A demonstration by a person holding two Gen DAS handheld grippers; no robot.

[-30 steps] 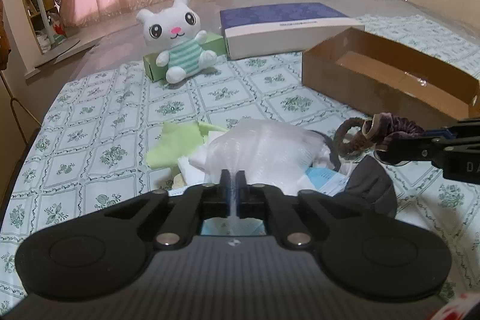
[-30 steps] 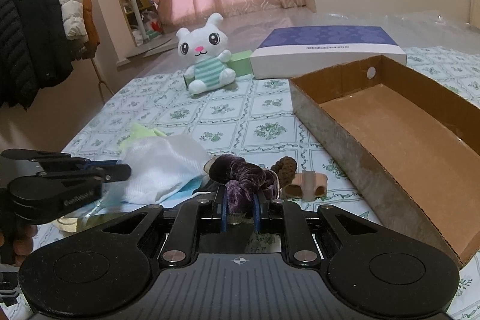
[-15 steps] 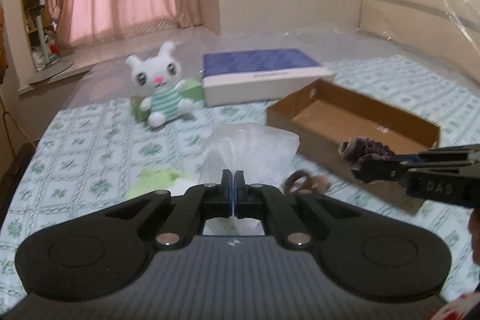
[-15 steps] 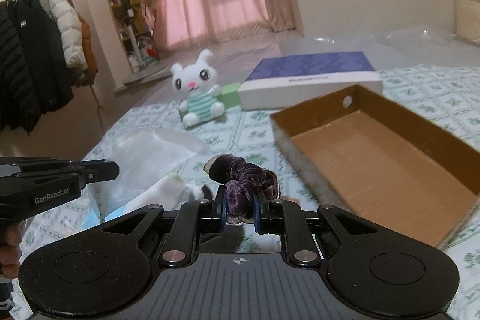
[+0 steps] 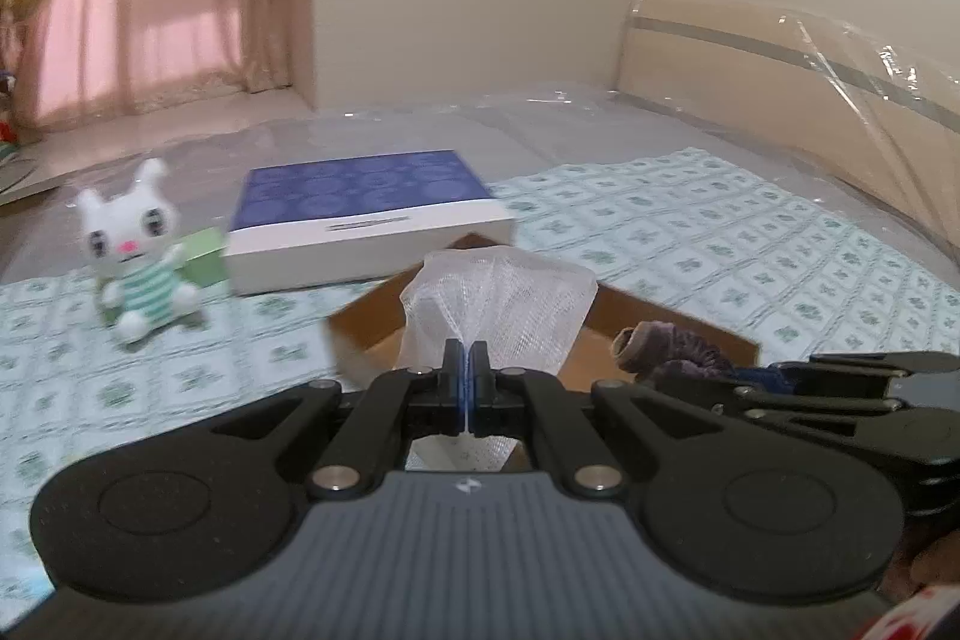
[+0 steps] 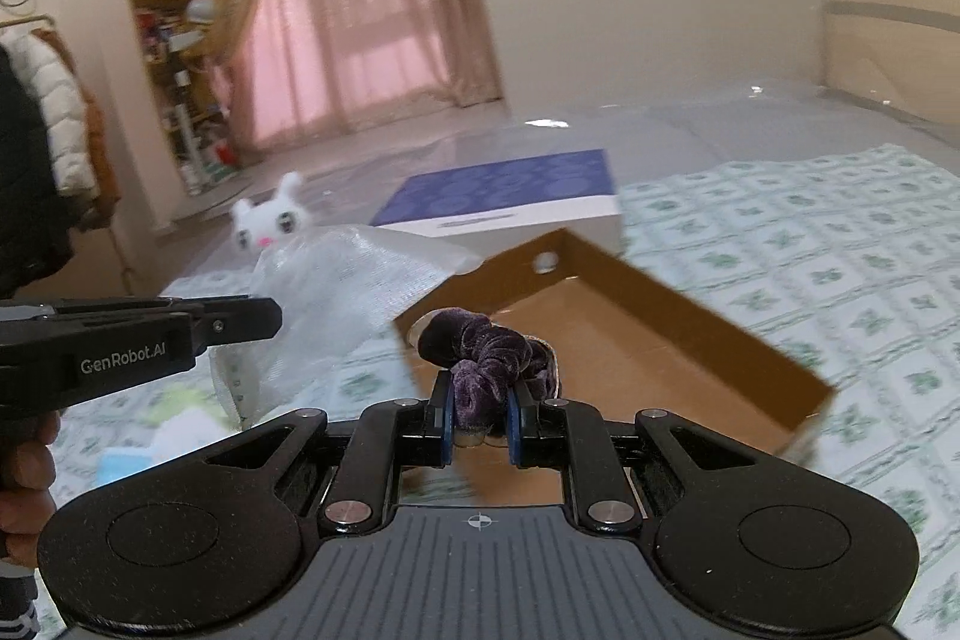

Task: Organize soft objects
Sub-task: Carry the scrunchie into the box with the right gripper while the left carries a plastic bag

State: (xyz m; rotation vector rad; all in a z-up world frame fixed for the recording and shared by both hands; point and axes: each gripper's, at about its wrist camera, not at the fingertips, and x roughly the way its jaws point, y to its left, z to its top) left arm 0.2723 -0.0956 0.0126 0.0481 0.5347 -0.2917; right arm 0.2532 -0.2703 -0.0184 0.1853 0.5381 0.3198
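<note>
Plain cream wall (image 5: 540,10) at the far side, pink curtains (image 6: 360,40) glowing over a window at far left, bookshelf (image 6: 162,58) and hanging coats (image 6: 42,148) at left, plastic-wrapped headboard (image 5: 780,64) at right, green-patterned bedsheet (image 5: 720,232) on the bed.

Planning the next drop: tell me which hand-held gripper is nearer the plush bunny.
Left. The left hand-held gripper, holding white mesh fabric, is on the side of the plush bunny; the right hand-held gripper is over the cardboard box.
</note>
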